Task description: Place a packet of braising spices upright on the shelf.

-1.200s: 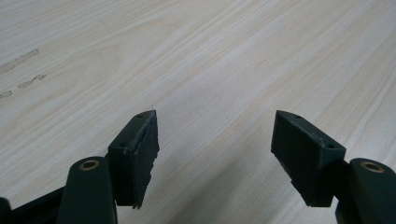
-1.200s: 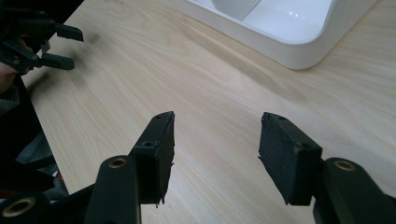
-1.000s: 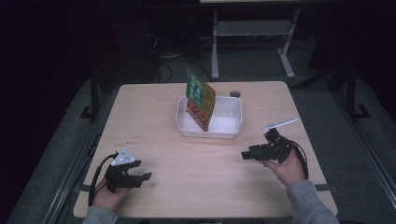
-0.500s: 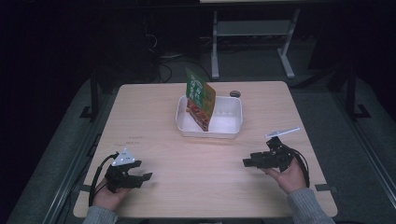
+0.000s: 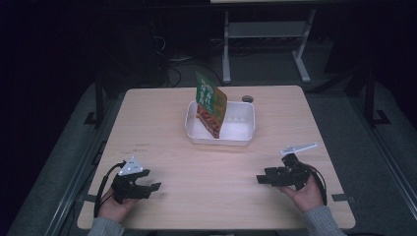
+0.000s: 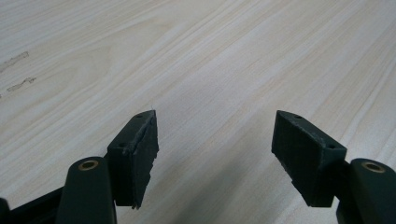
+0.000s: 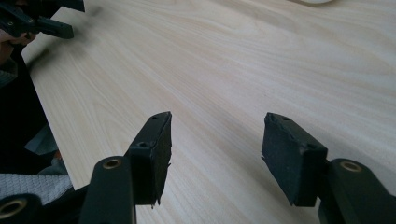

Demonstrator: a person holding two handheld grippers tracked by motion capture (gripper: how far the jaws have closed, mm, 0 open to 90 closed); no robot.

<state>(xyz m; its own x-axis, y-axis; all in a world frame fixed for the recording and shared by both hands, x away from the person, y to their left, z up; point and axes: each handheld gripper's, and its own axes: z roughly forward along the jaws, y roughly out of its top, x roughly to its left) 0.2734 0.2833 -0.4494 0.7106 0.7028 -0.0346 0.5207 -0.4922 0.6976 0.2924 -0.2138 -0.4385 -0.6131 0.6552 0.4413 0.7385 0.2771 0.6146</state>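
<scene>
Green-and-orange printed snack packet (image 5: pixel 210 105) stands tilted in the white rectangular plastic tub (image 5: pixel 245 132), which sits just behind the middle of the table, nearer its far edge; neither gripper touches it. Compared with a second ago, the right gripper (image 5: pixel 261 179) has drawn back from the tub toward the near right corner and sunk closer to the tabletop, its jaws having just been opening further; nothing lies between them, as the right gripper view (image 7: pixel 215 154) confirms. The left gripper (image 5: pixel 153 187) rests by the near left corner, unmoved, jaws likewise spread and empty (image 6: pixel 215 154). Judged from this, the packet has been let go in the tub and both hands are retiring to rest, so the placing step looks complete. The pale wood-grain table (image 5: pixel 162 128) is bare apart from a small dark round cap (image 5: pixel 247 99) at its far edge. Beyond lie a dim room, floor cables and a grey metal stand (image 5: pixel 265 34).
</scene>
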